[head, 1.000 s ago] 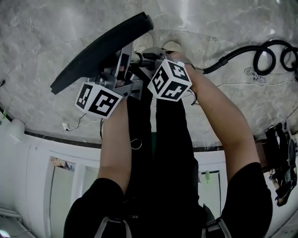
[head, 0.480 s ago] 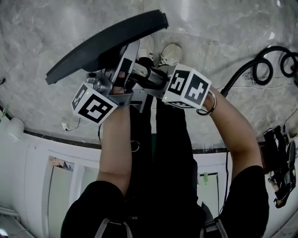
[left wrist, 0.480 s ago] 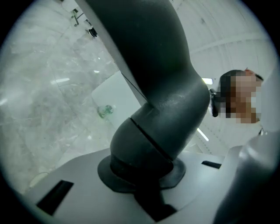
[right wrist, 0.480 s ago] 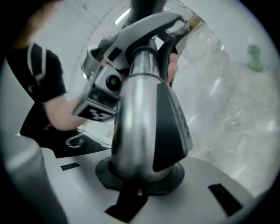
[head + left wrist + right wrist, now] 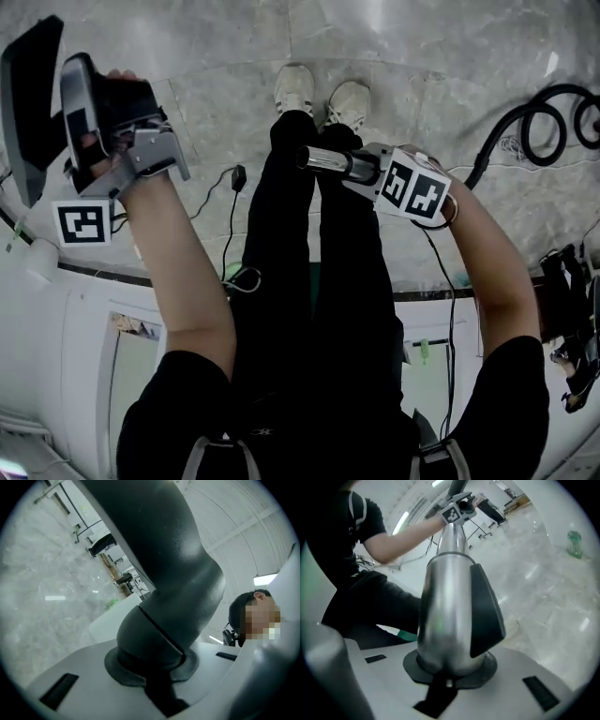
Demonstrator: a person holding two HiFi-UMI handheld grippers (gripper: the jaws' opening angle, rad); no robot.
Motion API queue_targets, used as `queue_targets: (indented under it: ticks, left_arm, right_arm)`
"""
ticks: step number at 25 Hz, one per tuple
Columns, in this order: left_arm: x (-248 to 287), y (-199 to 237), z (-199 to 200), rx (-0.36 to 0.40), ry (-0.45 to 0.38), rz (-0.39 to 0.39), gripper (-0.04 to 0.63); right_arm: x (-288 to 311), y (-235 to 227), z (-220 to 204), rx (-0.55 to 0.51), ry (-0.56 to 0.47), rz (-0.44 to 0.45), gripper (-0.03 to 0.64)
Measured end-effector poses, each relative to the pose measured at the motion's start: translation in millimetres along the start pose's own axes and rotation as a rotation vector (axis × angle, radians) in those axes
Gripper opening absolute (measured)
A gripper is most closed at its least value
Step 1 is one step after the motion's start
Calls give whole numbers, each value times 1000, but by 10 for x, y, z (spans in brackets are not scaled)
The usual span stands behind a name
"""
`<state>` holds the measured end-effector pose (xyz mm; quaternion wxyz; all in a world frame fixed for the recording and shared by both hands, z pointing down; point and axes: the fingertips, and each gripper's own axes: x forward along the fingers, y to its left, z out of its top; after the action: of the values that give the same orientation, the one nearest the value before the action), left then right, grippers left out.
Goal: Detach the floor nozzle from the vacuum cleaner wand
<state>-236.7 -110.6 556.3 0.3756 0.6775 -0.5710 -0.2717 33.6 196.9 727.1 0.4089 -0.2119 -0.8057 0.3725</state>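
The black floor nozzle [image 5: 28, 94] is off the wand and hangs at the head view's upper left. My left gripper [image 5: 105, 120] is shut on its dark neck [image 5: 159, 573], which fills the left gripper view between the pads [image 5: 154, 667]. The silver wand [image 5: 323, 159] lies across the person's legs, its open end pointing left. My right gripper [image 5: 364, 169] is shut on the wand's collar [image 5: 445, 602], seated between its jaws [image 5: 450, 667]. Both pairs of jaws have just been closing tighter on what they hold. A wide gap separates nozzle and wand.
A black hose [image 5: 539, 112] coils on the marble floor at the right, and a thin cable [image 5: 230, 187] trails by the person's shoes [image 5: 323, 94]. A white cabinet [image 5: 56, 328] runs along the bottom left. Dark gear [image 5: 572, 319] sits at the right edge. A green bottle [image 5: 574, 543] stands on the floor.
The nozzle has come apart from the wand. My left gripper swung far left and up with the nozzle; my right gripper drew slightly right with the wand, which now shows its bare end.
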Motion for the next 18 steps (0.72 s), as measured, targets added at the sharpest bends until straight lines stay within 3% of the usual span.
queue_targets:
  ticks: [2, 5, 10, 15, 18]
  left_arm:
    - [130, 18, 216, 49, 23, -1, 67]
    - [142, -36, 142, 90, 103, 11, 67]
    - [270, 26, -571, 69, 223, 50, 67]
    - [381, -51, -724, 25, 245, 49, 67]
    - [426, -111, -800, 38, 274, 38, 67]
  right_arm:
    - [3, -59, -178, -28, 63, -113, 74]
    - [-34, -272, -144, -122, 102, -251, 74]
    - [-382, -1021, 18, -106, 92, -369, 74]
    - [-674, -1299, 414, -74, 15, -447, 74]
    - [-732, -1342, 495, -73, 0, -485, 74]
